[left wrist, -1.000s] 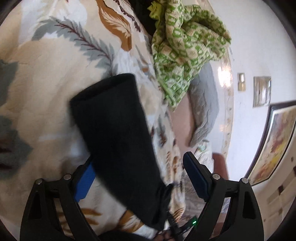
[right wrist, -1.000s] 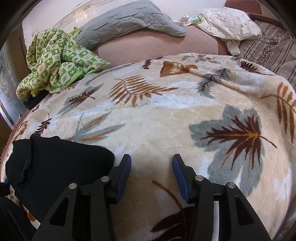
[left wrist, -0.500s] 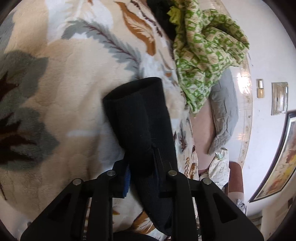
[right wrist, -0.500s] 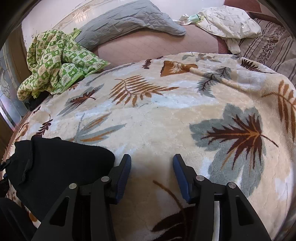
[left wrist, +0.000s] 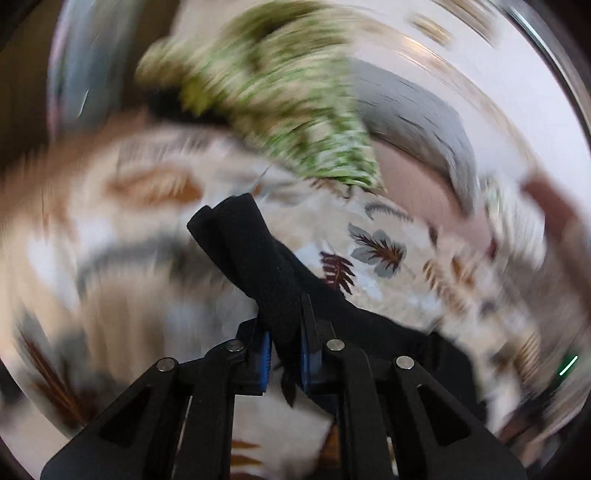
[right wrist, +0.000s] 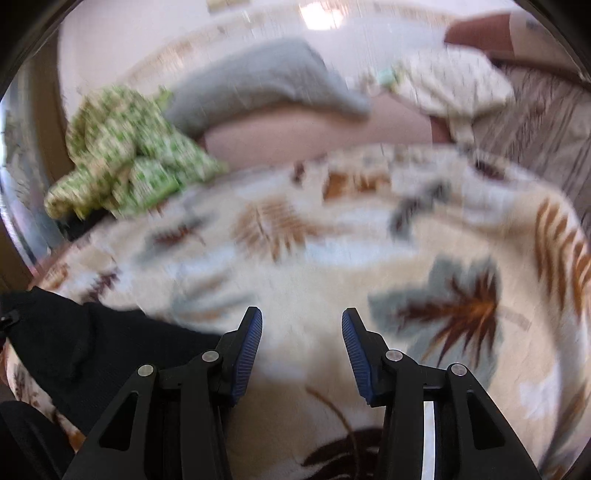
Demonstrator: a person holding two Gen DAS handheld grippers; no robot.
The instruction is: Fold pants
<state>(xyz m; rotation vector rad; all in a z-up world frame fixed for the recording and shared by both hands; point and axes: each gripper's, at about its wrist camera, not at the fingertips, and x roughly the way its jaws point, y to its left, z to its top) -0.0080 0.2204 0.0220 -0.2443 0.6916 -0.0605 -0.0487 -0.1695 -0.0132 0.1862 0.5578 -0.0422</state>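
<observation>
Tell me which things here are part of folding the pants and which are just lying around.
Part of the job:
black pants
left claw, shut on the pants
right claw, open over the leaf-print blanket

Lying about:
green patterned cloth
grey quilt
white patterned cloth

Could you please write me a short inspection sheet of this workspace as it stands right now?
Surface: leaf-print blanket spread over the bed.
Job's things: black pants, bunched, one end pinched and raised.
Clutter: green patterned cloth, grey quilt, white printed cloth.
Grippers: left gripper shut on the pants; right gripper open, holding nothing, over the blanket.
Cables: nothing seen.
Surroundings: pale wall; both views motion-blurred.
</observation>
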